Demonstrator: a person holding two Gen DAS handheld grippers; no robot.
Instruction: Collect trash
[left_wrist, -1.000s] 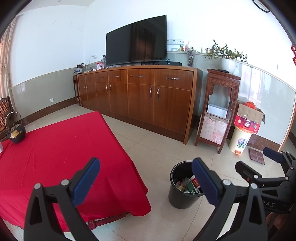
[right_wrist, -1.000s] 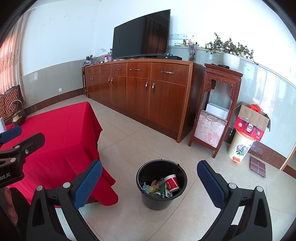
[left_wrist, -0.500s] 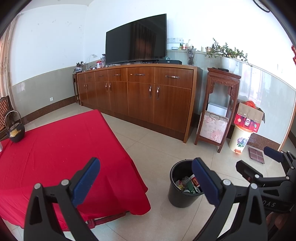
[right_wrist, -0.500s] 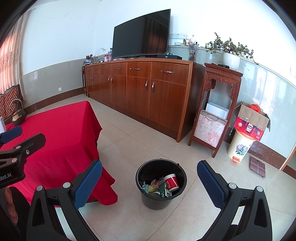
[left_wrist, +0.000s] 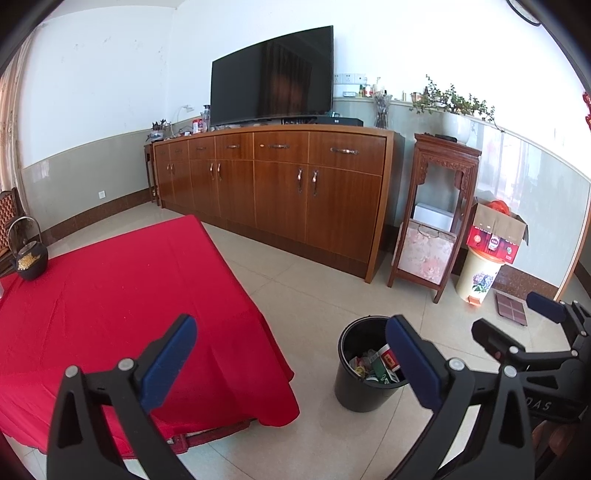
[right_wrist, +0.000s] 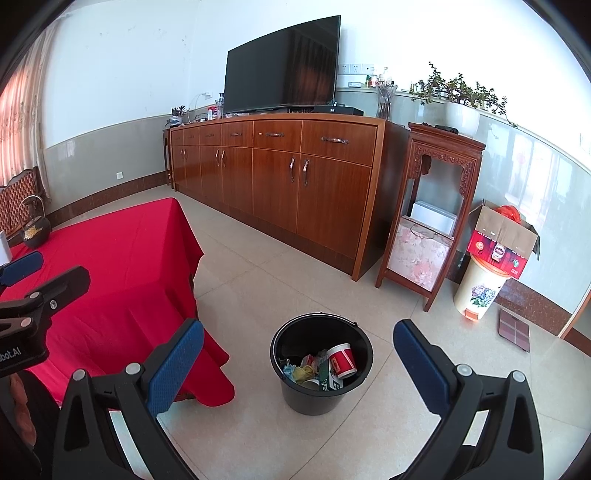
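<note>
Almost nothing has moved since the earlier frames: both views have shifted only slightly. The left gripper and right gripper hang with jaws spread wide and empty, probably because the trash already lies in the black bucket, which stands on the tiled floor just beside the red-clothed counter. The right wrist view looks straight into the bucket, showing a red-and-white cup among wrappers; the left view half hides these behind its own blue pad. Only the left view shows most of the bare red cloth, with a dark kettle at its far edge.
</note>
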